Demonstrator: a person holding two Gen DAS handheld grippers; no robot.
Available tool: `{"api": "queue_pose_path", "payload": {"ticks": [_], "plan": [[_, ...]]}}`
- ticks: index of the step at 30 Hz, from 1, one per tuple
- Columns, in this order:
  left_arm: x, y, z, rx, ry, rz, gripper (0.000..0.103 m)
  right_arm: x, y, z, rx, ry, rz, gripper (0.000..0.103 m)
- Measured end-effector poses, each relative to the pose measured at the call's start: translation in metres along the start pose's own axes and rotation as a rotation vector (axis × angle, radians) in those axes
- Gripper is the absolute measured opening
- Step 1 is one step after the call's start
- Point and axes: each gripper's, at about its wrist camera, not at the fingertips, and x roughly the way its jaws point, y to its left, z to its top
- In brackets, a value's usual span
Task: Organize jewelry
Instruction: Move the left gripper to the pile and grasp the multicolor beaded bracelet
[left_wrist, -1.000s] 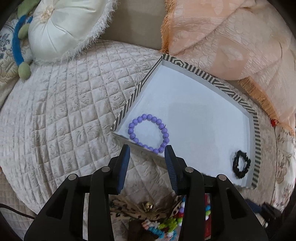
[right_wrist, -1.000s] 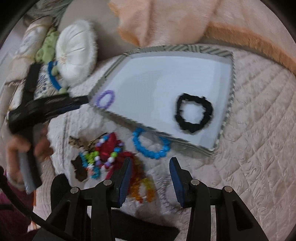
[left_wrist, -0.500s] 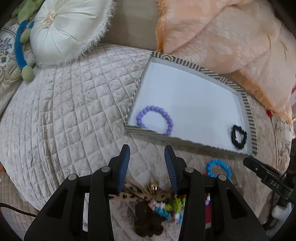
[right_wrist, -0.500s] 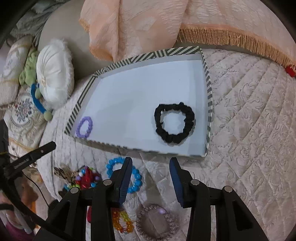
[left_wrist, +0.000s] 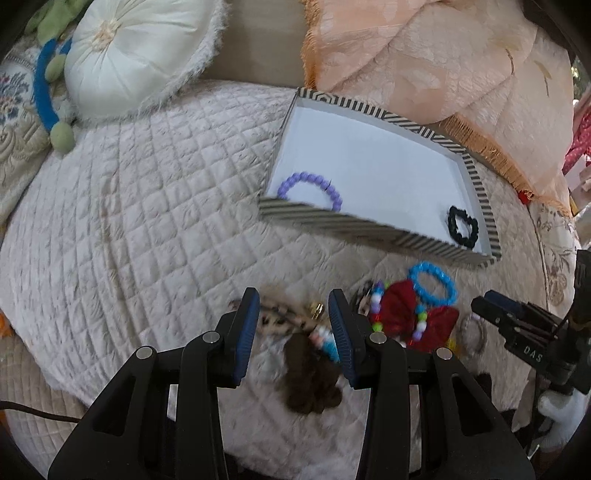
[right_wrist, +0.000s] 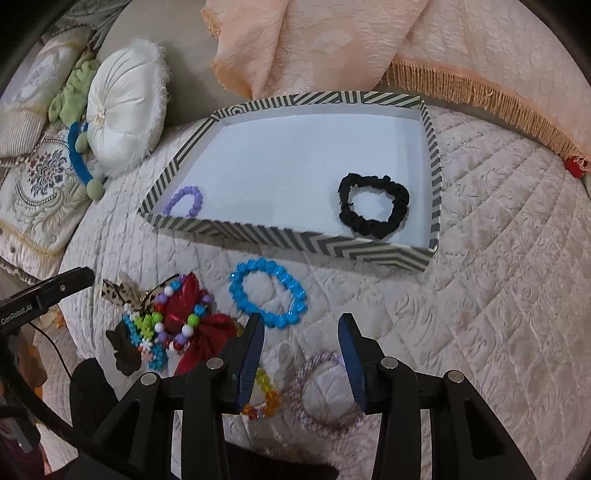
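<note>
A striped-rim tray (right_wrist: 288, 242) (left_wrist: 332, 221) lies on the quilted bed. It holds a purple bead bracelet (right_wrist: 184, 201) (left_wrist: 310, 188) at its left and a black scrunchie (right_wrist: 373, 210) (left_wrist: 463, 227) at its right. In front of it lie a blue bead bracelet (right_wrist: 267, 293) (left_wrist: 432, 282), a heap with a red bow (right_wrist: 184, 314) (left_wrist: 410, 314), a leopard bow (left_wrist: 284, 317), a brown scrunchie (left_wrist: 310, 376), an orange bead bracelet (right_wrist: 264, 398) and a pale woven bracelet (right_wrist: 325, 395). My left gripper (left_wrist: 293, 325) is open, empty, over the leopard bow. My right gripper (right_wrist: 301, 350) is open, empty, above the woven bracelet.
A white round cushion (left_wrist: 136, 55) (right_wrist: 125, 110) and a blue and green plush toy (left_wrist: 48, 96) lie at the far left. A peach fringed blanket (left_wrist: 443, 81) (right_wrist: 369, 48) lies behind the tray. An embroidered pillow (right_wrist: 40, 192) is at the left.
Both grippers have pulled back from the tray toward the pile of jewelry. The pile now shows between the left fingers; the right gripper has come nearer the blue and woven bracelets.
</note>
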Motion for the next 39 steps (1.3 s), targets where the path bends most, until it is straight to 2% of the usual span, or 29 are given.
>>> {"api": "queue_pose_path", "payload": {"ticks": [3, 5, 10, 18, 23, 27, 34, 39], "plan": [[-0.003, 0.014, -0.012, -0.039, 0.032, -0.031, 0.039, -0.001, 0.005, -0.002, -0.015, 0.0, -0.014, 0.04], [-0.003, 0.022, -0.02, -0.068, 0.057, -0.066, 0.048, -0.001, 0.006, -0.002, -0.016, 0.0, -0.015, 0.04], [-0.003, 0.032, -0.038, -0.12, 0.092, -0.11, 0.048, 0.001, 0.01, -0.002, -0.026, 0.003, -0.017, 0.04], [0.004, 0.027, -0.024, -0.234, 0.108, -0.203, 0.048, 0.001, 0.006, -0.003, -0.008, 0.005, -0.003, 0.04], [0.019, 0.01, -0.016, -0.215, 0.137, -0.172, 0.048, -0.002, 0.003, -0.003, 0.001, 0.0, 0.004, 0.04], [0.031, 0.007, -0.016, -0.235, 0.157, -0.175, 0.046, -0.002, 0.0, -0.004, 0.004, -0.002, 0.009, 0.04], [0.039, -0.004, -0.014, -0.223, 0.161, -0.167, 0.031, 0.001, -0.002, -0.006, 0.013, 0.005, 0.018, 0.04], [0.047, -0.01, -0.015, -0.213, 0.171, -0.15, 0.03, 0.002, -0.002, -0.005, 0.014, 0.006, 0.023, 0.04]]}}
